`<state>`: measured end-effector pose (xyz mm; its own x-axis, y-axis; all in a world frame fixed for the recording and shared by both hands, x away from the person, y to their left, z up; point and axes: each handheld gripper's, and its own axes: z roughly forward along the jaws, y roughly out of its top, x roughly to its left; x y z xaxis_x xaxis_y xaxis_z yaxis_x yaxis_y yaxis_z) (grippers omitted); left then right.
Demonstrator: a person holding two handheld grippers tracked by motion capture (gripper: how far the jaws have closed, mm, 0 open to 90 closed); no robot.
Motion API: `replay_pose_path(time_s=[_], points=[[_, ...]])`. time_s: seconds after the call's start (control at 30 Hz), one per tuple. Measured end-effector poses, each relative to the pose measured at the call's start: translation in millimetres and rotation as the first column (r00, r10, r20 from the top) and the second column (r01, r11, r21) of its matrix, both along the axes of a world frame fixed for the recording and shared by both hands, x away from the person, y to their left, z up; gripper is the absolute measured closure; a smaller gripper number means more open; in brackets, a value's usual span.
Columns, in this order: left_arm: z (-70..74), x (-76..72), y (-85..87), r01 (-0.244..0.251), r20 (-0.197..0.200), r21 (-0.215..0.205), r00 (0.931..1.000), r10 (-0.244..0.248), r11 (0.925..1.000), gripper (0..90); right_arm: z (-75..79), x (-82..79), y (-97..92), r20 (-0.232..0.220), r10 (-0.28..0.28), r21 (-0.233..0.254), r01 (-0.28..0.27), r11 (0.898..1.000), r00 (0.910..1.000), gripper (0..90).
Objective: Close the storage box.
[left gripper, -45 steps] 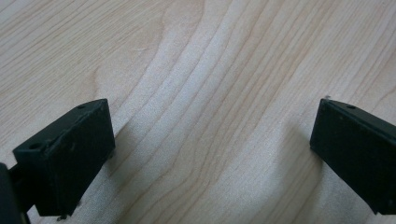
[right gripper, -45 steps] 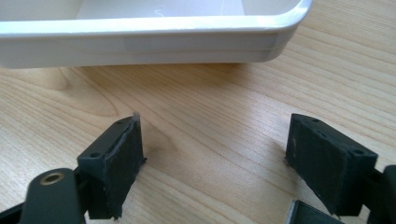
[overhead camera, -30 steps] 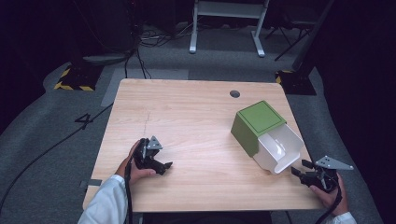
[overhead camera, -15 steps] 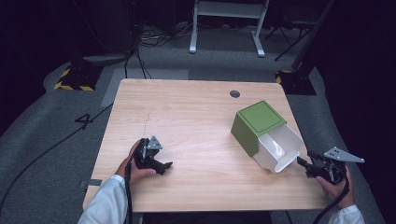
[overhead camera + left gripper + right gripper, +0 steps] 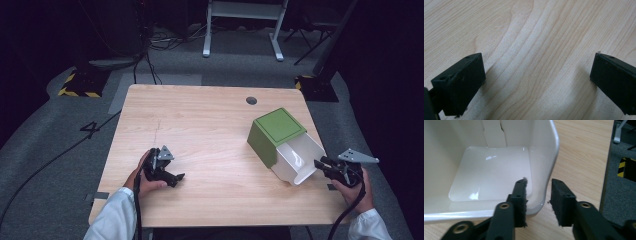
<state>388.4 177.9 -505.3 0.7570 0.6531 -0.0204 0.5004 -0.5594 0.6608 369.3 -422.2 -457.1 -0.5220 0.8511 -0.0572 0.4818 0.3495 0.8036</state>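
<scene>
A green box (image 5: 277, 125) lies on the right side of the wooden table (image 5: 200, 120), with its empty white drawer (image 5: 295, 157) pulled out toward the near right. My right gripper (image 5: 320, 162) is at the drawer's front corner. In the right gripper view the right gripper (image 5: 538, 195) straddles the drawer (image 5: 491, 172) wall, one jaw inside and one outside, narrowly apart with a sliver of gap. My left gripper (image 5: 177, 177) rests low over the near left of the table. Close up, the left gripper (image 5: 537, 82) is wide open over bare wood.
A dark round cable hole (image 5: 251, 100) sits near the table's far edge. The table's right edge runs close beside my right hand, with grey floor (image 5: 619, 195) below it. A white frame (image 5: 240, 20) and cables stand on the floor beyond the table.
My right gripper has moved from the near right corner up to the drawer's front corner, its jaws now on either side of the wall. The left gripper has stayed put.
</scene>
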Motion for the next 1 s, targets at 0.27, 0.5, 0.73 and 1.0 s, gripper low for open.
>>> replay_pose_path(time_s=[0.27, 0.5, 0.73, 1.0], points=[[0.0, 0.4, 0.1, 0.003, 0.003, 0.002, 1.0, -0.003, 1.0, 0.2, -0.9, 8.3, 1.6, 0.004, -0.001, -0.002, 0.001, 1.0, 1.0, 86.5], [0.2, 0.7, 0.0, 0.002, 0.003, 0.005, 1.0, -0.002, 1.0, 0.2, 1.3, 15.5, 5.8, -0.003, -0.005, 0.003, 0.005, 1.0, 1.0, 87.2], [0.2, 0.7, -0.2, 0.0, 0.002, 0.004, 1.0, 0.0, 1.0, 0.2, 7.0, 24.8, 13.9, -0.008, -0.008, -0.008, 0.007, 1.0, 0.9999, 87.0], [0.2, 0.7, -0.2, 0.0, 0.002, 0.003, 1.0, 0.0, 1.0, 0.2, 10.6, 38.1, 27.6, -0.02, -0.008, -0.036, 0.008, 0.999, 0.9998, 86.7]])
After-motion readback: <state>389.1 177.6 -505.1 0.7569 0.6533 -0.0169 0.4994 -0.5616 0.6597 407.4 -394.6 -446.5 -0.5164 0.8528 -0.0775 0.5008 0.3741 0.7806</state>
